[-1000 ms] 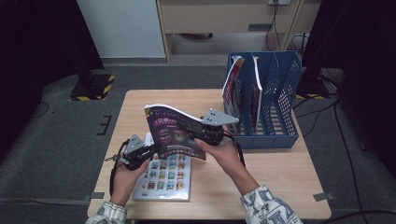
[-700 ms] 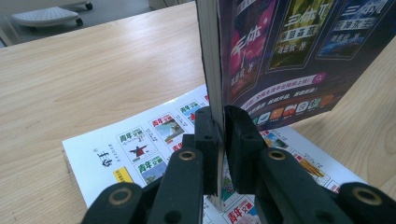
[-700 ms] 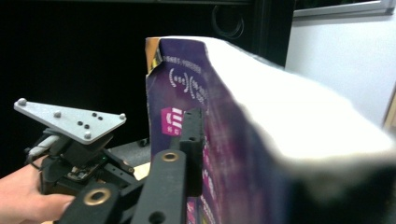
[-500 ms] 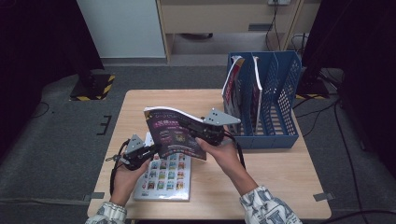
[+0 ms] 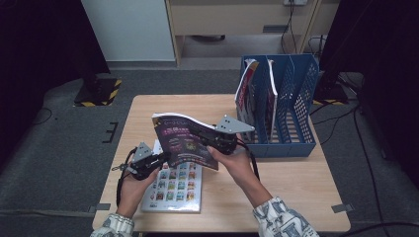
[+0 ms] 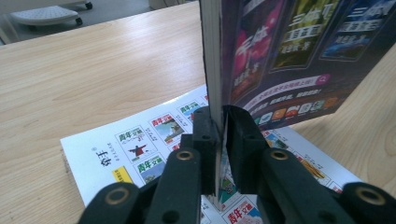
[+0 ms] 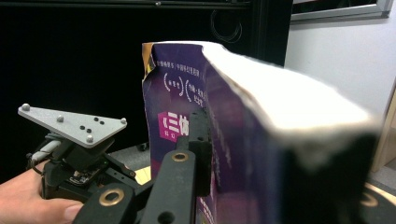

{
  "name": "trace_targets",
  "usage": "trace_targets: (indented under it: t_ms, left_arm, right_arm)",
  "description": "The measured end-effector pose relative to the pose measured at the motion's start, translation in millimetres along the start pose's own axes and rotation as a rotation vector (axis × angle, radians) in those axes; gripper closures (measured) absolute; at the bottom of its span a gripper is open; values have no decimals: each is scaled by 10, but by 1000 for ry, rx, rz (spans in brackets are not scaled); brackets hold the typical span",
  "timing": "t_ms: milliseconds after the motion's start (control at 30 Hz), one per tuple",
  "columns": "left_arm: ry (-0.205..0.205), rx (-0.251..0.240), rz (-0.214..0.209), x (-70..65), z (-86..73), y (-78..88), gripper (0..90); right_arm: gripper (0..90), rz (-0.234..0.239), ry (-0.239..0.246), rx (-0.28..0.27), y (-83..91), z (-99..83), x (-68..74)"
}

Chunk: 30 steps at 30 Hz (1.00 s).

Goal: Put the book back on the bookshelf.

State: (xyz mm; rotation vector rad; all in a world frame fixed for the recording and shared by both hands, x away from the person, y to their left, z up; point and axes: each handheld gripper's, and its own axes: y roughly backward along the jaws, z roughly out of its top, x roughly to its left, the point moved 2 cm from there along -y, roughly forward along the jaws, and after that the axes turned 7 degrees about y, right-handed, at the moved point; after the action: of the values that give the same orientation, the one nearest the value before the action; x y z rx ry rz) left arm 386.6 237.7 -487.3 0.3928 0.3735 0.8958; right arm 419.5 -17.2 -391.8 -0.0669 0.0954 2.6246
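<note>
The left gripper (image 6: 219,135) is clamped on the spine edge of the purple magazine (image 5: 183,140), and the right gripper (image 5: 210,138), whose jaws have just been closing, pinches its far side, so it hangs above the table (image 5: 276,192). Beneath lies a white magazine (image 6: 140,144) printed 青年文摘. A blue file rack (image 5: 291,106) stands to the right

grey carpet floor (image 5: 64,148), wooden table (image 5: 291,182), white cabinet (image 5: 126,29).
</note>
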Motion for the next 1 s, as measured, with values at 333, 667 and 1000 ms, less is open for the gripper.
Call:
trace_targets:
  t_ms: [333, 667, 1000]
  left_arm:
    - [60, -19, 33, 58, -29, -27, 488]
    - [59, -11, 81, 87, -48, -44, 335]
    - [73, 55, 111, 142, -105, -116, 115]
  right_arm:
    - [840, -17, -18, -1, 22, 7, -29]
    - [841, -58, -18, -16, 124, 68, -121]
    - [841, -76, -11, -20, 196, 119, -163]
